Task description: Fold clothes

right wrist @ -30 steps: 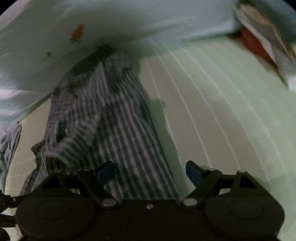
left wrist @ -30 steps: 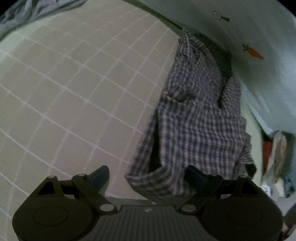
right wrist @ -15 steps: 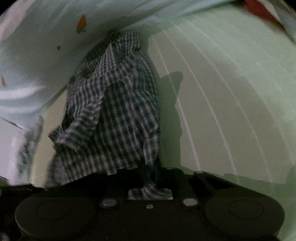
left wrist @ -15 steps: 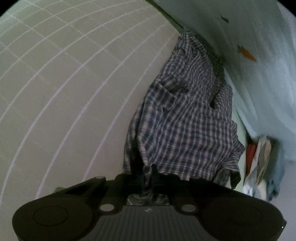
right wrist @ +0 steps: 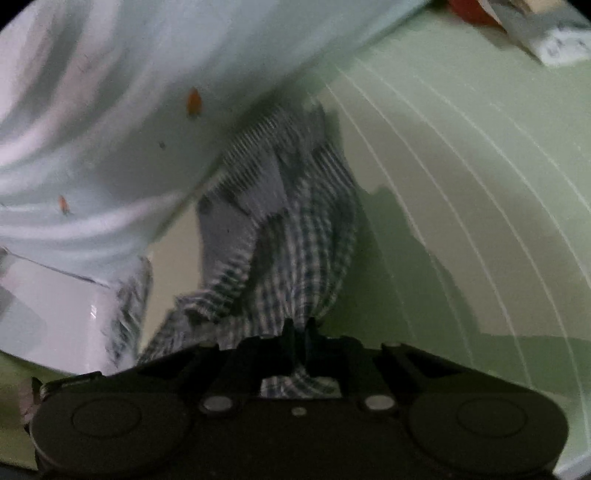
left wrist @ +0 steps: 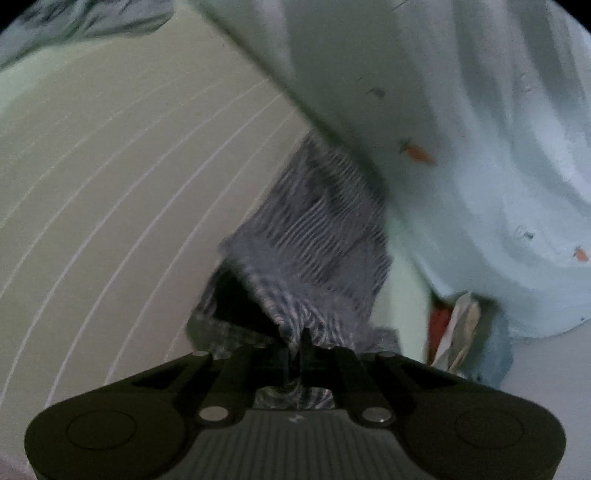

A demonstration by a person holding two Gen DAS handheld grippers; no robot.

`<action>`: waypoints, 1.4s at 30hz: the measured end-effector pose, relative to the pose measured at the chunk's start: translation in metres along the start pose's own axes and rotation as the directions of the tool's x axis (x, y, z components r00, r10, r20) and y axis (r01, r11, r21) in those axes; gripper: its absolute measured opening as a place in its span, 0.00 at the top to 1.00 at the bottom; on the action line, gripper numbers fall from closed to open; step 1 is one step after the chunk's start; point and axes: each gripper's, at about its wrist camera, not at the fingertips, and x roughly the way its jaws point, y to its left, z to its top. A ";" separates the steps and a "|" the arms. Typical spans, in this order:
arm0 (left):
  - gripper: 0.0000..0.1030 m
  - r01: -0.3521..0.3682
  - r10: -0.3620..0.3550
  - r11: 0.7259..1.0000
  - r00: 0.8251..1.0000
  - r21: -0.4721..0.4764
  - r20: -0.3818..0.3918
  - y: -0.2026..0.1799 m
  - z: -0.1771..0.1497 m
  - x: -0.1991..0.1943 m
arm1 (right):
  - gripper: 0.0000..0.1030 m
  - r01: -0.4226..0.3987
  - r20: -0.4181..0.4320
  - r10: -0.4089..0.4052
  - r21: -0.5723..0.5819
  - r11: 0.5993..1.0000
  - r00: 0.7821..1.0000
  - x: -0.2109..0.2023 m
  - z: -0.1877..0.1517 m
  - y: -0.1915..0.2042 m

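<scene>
A blue and white checked shirt (left wrist: 317,236) hangs bunched over the pale green gridded mat (left wrist: 110,192). My left gripper (left wrist: 294,345) is shut on its near edge, with cloth pinched between the pads and pulled up off the mat. In the right wrist view the same checked shirt (right wrist: 295,236) stretches away from my right gripper (right wrist: 297,332), which is shut on another part of its edge. Both views are blurred by motion. The far end of the shirt lies against a light blue cloth.
A light blue cloth with small carrot prints (left wrist: 461,129) rises along the far side of the mat (right wrist: 461,166). A red and white packet (left wrist: 450,332) lies beside it. More crumpled grey fabric (left wrist: 92,18) sits at the mat's far left corner.
Both grippers went from open around the shirt's edge to shut on it, then lifted it. The shirt now hangs stretched and bunched instead of lying on the mat.
</scene>
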 end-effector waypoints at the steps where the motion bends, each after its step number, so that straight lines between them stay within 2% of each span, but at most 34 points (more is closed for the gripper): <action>1: 0.96 0.008 -0.008 1.000 1.000 0.005 0.013 -0.008 0.008 0.000 | 0.96 -0.021 0.014 0.021 0.014 1.000 1.000 0.000 0.008 0.004; 8: 0.96 0.048 -0.049 0.999 0.997 0.019 0.056 -0.045 0.054 0.007 | 0.96 -0.136 0.104 0.121 0.157 0.978 0.987 0.001 0.046 0.012; 12: 0.96 0.052 -0.052 0.999 0.998 0.016 0.046 -0.058 0.077 0.027 | 0.96 -0.163 0.141 0.132 0.237 0.958 0.981 0.003 0.063 0.007; 16: 0.96 0.054 -0.054 0.998 0.998 0.016 0.025 -0.065 0.103 0.049 | 0.96 -0.174 0.158 0.130 0.314 0.933 0.979 0.024 0.091 0.002; 19: 0.96 0.062 -0.062 0.998 0.998 0.015 0.018 -0.073 0.128 0.070 | 0.95 -0.171 0.166 0.120 0.339 0.925 0.979 0.044 0.119 0.006; 22: 0.94 0.076 -0.078 0.997 0.996 0.033 0.038 -0.090 0.166 0.100 | 0.94 -0.144 0.174 0.088 0.341 0.929 0.981 0.074 0.161 0.014; 23: 0.88 0.073 -0.075 0.996 0.996 0.048 0.056 -0.096 0.178 0.109 | 0.88 -0.138 0.189 0.078 0.331 0.934 0.979 0.087 0.177 0.018; 24: 0.74 0.046 -0.052 0.997 0.995 0.066 0.091 -0.103 0.189 0.115 | 0.84 -0.132 0.205 0.068 0.320 0.938 0.977 0.099 0.194 0.021; 25: 0.62 0.018 -0.029 0.996 0.992 0.084 0.126 -0.109 0.199 0.121 | 0.70 -0.126 0.223 0.056 0.311 0.942 0.973 0.111 0.210 0.024; 26: 0.35 -0.008 -0.009 0.995 0.987 0.103 0.163 -0.114 0.207 0.125 | 0.56 -0.112 0.243 0.037 0.303 0.946 0.969 0.120 0.224 0.027; 27: 0.19 -0.030 0.003 0.991 0.979 0.130 0.205 -0.116 0.210 0.124 | 0.54 -0.084 0.262 0.011 0.270 0.959 0.965 0.125 0.233 0.034; 30: 0.18 -0.081 0.013 0.966 0.964 0.244 0.266 -0.109 0.204 0.119 | 0.45 0.009 0.295 -0.042 0.113 0.994 0.954 0.136 0.242 0.053; 32: 0.17 -0.141 0.068 0.948 0.966 0.285 0.250 -0.093 0.190 0.121 | 0.33 0.072 0.300 -0.070 0.005 0.997 0.951 0.142 0.236 0.060; 34: 0.17 -0.173 0.112 0.939 0.971 0.296 0.214 -0.077 0.178 0.127 | 0.30 0.126 0.272 -0.109 -0.046 0.991 0.956 0.150 0.221 0.056; 38: 0.16 -0.216 0.177 0.928 0.973 0.304 0.151 -0.052 0.155 0.138 | 0.26 0.209 0.200 -0.194 -0.060 0.976 0.961 0.169 0.195 0.038; 42: 0.17 -0.241 0.189 0.910 0.965 0.336 0.181 -0.047 0.152 0.137 | 0.26 0.204 0.151 -0.200 -0.013 0.979 0.968 0.176 0.184 0.022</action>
